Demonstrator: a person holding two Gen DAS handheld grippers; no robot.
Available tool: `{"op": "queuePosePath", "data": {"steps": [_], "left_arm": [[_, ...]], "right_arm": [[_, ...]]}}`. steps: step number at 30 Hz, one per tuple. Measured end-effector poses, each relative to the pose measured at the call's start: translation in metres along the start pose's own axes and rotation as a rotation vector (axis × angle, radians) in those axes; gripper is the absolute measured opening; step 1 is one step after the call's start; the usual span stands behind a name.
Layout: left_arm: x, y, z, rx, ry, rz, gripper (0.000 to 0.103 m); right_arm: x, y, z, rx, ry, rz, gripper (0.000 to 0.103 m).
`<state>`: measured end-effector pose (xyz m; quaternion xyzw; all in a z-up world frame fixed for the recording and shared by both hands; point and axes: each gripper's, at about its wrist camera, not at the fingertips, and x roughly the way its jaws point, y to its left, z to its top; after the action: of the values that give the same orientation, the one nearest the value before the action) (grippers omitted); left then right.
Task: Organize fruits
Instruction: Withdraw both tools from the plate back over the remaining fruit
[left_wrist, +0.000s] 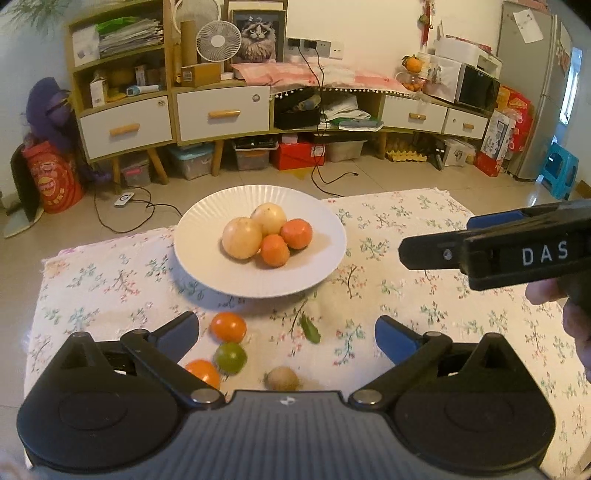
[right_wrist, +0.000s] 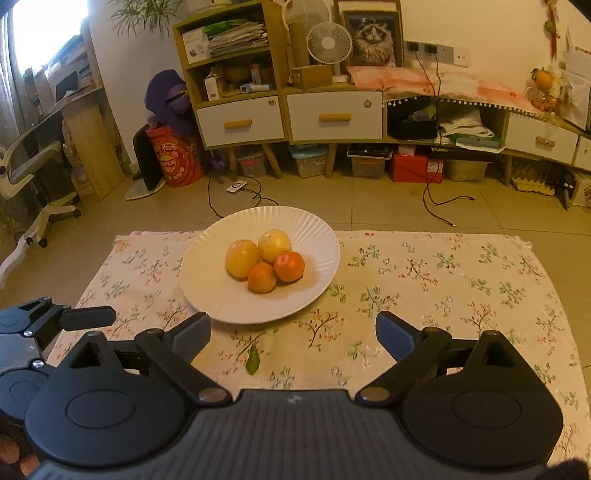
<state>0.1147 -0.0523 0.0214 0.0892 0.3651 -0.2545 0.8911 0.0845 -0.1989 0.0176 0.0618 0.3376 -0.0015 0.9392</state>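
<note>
A white ribbed plate (left_wrist: 199, 254) (right_wrist: 317, 236) at the table's far side holds two yellow fruits (left_wrist: 242, 238) (right_wrist: 242, 257) and two oranges (left_wrist: 296, 233) (right_wrist: 289, 266). Nearer me on the cloth lie an orange (left_wrist: 228, 326), a green fruit (left_wrist: 231, 357), a second orange (left_wrist: 203, 373) and a brown kiwi (left_wrist: 282, 378), all between the wide-apart fingers of my left gripper (left_wrist: 286, 332), which is open and holds nothing. My right gripper (right_wrist: 293, 334) is open too, over bare cloth in front of the plate; it shows from the side in the left wrist view (left_wrist: 436, 242).
A green leaf (left_wrist: 310, 330) (right_wrist: 253, 360) lies on the floral tablecloth (left_wrist: 406, 302) (right_wrist: 443, 280). Beyond the table's far edge are tiled floor with cables and a long sideboard (left_wrist: 221, 114) (right_wrist: 332, 118). A hand (left_wrist: 576, 325) shows at the right.
</note>
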Motion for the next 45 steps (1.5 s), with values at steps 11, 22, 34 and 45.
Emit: {"op": "queuePosePath", "data": {"steps": [11,22,34,45], "left_arm": [[-0.028,0.011,-0.033,0.003,-0.010,0.032,0.089],[-0.039,0.035,-0.051,-0.069,-0.031,0.034,0.088],[-0.031,0.053,-0.079,-0.040,-0.033,0.058,0.089],[-0.011,0.091,-0.105,-0.076,-0.070,0.094,0.089]], "right_arm": [[-0.012,0.014,-0.029,-0.005,0.017,-0.007,0.099],[-0.018,0.036,-0.062,-0.189,0.023,0.002,0.100],[-0.013,0.035,-0.091,-0.223,-0.027,0.084,0.102],[0.006,0.038,-0.110,-0.274,-0.040,0.152,0.102]]}}
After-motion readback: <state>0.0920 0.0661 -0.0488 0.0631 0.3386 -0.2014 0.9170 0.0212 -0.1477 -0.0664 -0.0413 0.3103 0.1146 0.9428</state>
